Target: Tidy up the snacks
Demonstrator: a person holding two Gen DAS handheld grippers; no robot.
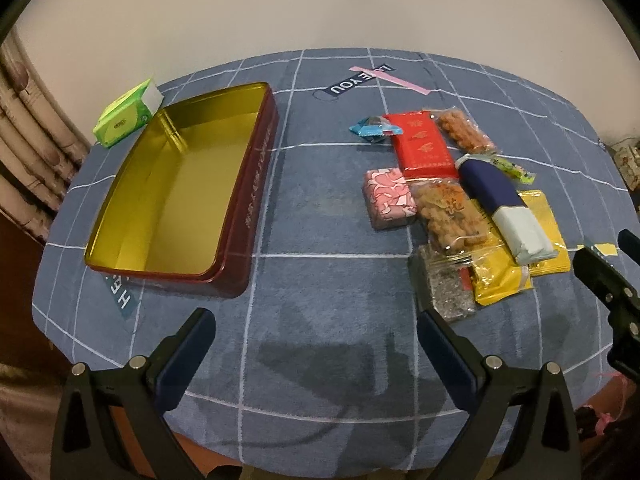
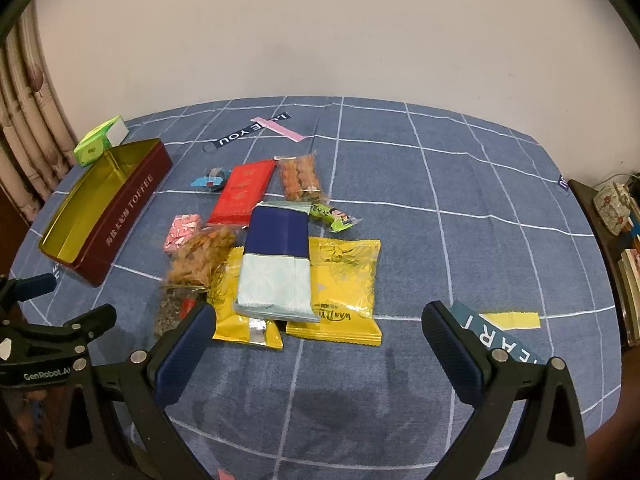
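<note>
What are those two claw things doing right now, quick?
Left gripper: open, holding nothing, above the blue checked tablecloth.
Right gripper: open, holding nothing, close to the yellow foil snack packets.

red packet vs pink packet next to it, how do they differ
The red packet is plain red, flat and longer; the pink packet is patterned pink and white, squarer and thicker. The red packet lies farther back, the pink packet nearer the tin. Both rest flat on the cloth.

Dim warm light, soft shadows, heavy fisheye edge distortion.
</note>
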